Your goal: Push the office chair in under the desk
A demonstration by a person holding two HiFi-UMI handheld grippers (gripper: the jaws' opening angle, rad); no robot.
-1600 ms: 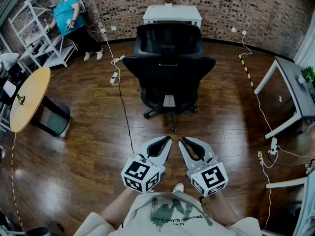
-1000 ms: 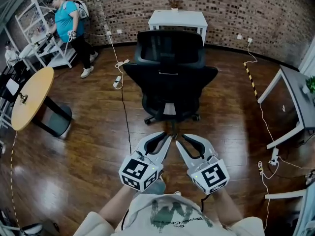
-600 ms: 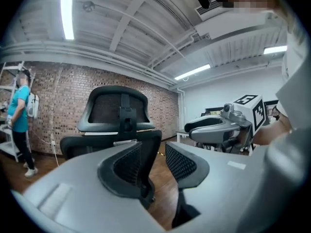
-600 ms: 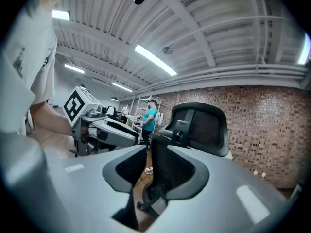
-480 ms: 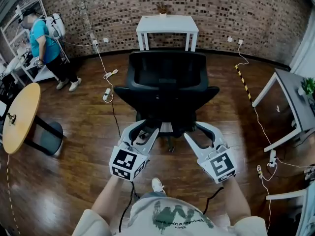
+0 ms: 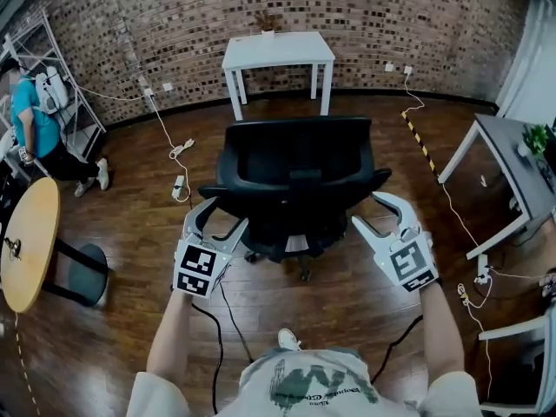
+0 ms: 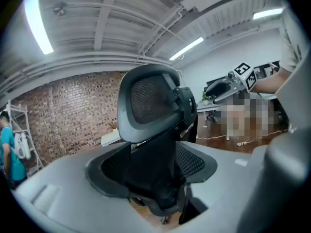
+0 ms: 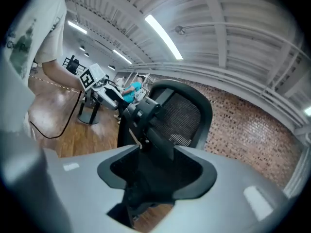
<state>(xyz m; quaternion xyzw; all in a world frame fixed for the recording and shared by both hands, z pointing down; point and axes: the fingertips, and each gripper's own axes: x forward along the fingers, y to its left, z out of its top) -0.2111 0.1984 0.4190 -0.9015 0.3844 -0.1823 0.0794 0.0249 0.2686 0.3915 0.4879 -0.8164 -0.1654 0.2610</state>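
Chair (image 6: pixel 295 168): black, mesh back and headrest, armrests, wheeled base; centre of the head view, its back toward me.
Desk (image 6: pixel 278 52): white, top centre, well apart from the chair.
Left gripper (image 6: pixel 221 215): my jaws have just been opening; they stand apart and press nothing, just left of the chair's back.
Right gripper (image 6: pixel 372 211): also just opening, apart, empty, just right of the back.

Long ceiling tubes (image 7: pixel 38 25) give even, cool, moderately bright light, and in the gripper views they blow out to white streaks. The wooden floor (image 6: pixel 95 320) carries a soft sheen and only faint shadows, while the black office chair (image 6: pixel 295 168) loses detail in its own darkness. Fisheye bending curves the brick wall (image 6: pixel 417 24) and blackens the gripper views' corners, where the near grey foreground is out of focus.
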